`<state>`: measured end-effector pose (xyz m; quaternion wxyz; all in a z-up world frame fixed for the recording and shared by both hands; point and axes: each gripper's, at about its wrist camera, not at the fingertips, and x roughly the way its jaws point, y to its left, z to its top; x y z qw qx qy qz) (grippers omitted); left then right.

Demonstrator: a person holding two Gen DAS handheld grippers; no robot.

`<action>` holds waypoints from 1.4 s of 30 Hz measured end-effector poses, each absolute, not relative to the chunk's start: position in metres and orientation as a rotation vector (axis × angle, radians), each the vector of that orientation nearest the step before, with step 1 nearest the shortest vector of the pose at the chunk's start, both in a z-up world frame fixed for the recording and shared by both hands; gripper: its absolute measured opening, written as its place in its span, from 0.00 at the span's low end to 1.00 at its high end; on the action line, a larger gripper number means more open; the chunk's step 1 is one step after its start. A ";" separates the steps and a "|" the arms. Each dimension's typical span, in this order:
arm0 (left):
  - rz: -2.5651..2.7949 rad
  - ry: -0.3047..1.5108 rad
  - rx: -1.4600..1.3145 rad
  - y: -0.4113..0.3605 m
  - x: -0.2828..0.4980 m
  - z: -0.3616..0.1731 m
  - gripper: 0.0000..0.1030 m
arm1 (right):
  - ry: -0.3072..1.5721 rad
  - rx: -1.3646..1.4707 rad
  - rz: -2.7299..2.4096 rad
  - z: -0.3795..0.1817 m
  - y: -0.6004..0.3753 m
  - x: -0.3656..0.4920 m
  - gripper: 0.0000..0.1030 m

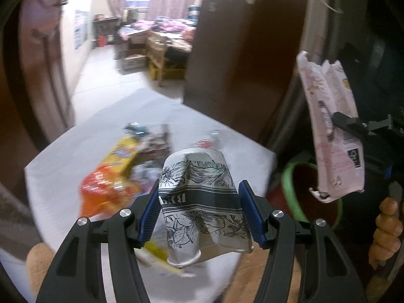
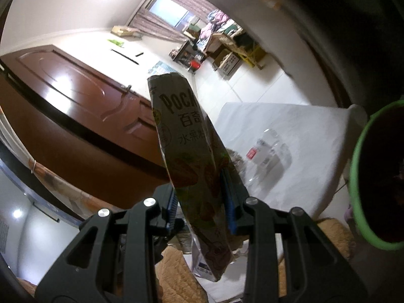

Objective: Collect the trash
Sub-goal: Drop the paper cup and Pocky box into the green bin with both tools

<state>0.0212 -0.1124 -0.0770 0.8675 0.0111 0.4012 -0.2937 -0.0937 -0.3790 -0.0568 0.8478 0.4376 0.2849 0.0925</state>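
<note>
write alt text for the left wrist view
The left gripper is shut on a crushed paper cup above a white table strewn with blurred wrappers. At right, the right gripper holds a pink snack box over a green-rimmed bin.

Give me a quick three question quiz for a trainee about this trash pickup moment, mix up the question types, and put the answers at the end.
1. True or false: the left gripper is empty.
2. Multiple choice: what does the right gripper hold? A) a clear plastic bottle B) a flattened snack box C) an orange wrapper
3. Short answer: what colour is the rim of the bin beside the table?

Key:
1. False. Its fingers clamp a crushed paper cup with a black floral print.
2. B. The flattened snack box sits between the fingers; the clear plastic bottle lies on the table.
3. Green.
</note>
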 end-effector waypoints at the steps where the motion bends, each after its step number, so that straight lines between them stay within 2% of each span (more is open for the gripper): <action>1: -0.645 0.839 0.028 -0.126 0.019 -0.076 0.55 | 0.596 0.929 0.186 -0.057 -0.384 -0.098 0.30; 12: -0.957 0.867 0.129 -0.276 -0.014 -0.090 0.55 | 0.502 1.057 0.018 -0.077 -0.467 -0.167 0.30; 19: -1.086 0.865 0.172 -0.339 -0.028 -0.094 0.56 | 0.481 1.088 -0.081 -0.088 -0.502 -0.197 0.30; 21: -1.123 0.871 0.182 -0.351 -0.030 -0.099 0.57 | 0.474 1.085 -0.100 -0.087 -0.506 -0.202 0.31; 22: -1.131 0.869 0.187 -0.356 -0.031 -0.102 0.66 | 0.476 1.079 -0.116 -0.087 -0.509 -0.203 0.31; 23: -1.121 0.863 0.194 -0.358 -0.030 -0.103 0.72 | 0.479 1.074 -0.131 -0.087 -0.511 -0.204 0.31; 24: -1.111 0.852 0.194 -0.358 -0.030 -0.103 0.84 | 0.481 1.080 -0.141 -0.089 -0.514 -0.206 0.31; 25: -1.105 0.832 0.180 -0.352 -0.029 -0.102 0.85 | 0.483 1.086 -0.147 -0.091 -0.516 -0.207 0.31; 42: -0.898 0.835 0.068 -0.243 -0.001 -0.084 0.86 | 0.629 0.980 -0.307 -0.120 -0.499 -0.193 0.31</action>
